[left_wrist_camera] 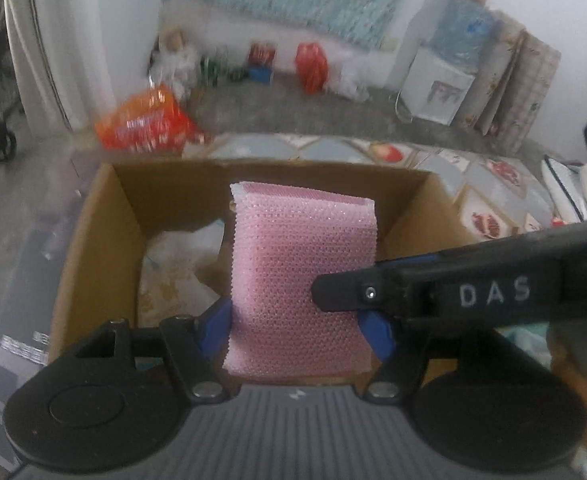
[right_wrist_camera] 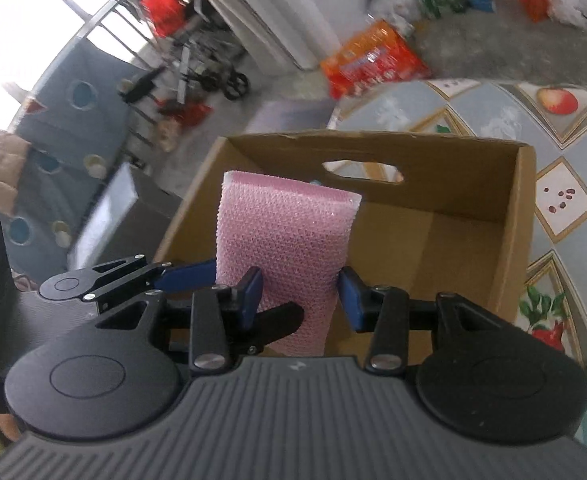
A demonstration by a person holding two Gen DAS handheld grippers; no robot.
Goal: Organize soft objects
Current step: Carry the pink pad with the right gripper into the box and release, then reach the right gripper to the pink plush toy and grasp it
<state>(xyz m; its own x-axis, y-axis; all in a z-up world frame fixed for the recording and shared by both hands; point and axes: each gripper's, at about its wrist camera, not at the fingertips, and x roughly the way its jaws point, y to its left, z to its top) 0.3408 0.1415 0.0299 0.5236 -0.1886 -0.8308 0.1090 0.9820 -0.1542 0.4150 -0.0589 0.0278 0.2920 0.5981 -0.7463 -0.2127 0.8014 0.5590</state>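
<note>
A pink textured sponge stands upright above an open cardboard box. My left gripper is shut on its lower part, a blue pad pressing each side. In the left wrist view a black finger of my right gripper reaches in from the right, across the sponge's face. The right wrist view shows the same sponge pinched between the blue pads of my right gripper, over the box. The left gripper's fingers come in from the left there. A white crumpled item lies in the box.
The box rests on a table with a fruit-patterned cloth. On the floor lie an orange package, a red bag and small clutter by the wall. A dark box stands left of the cardboard box.
</note>
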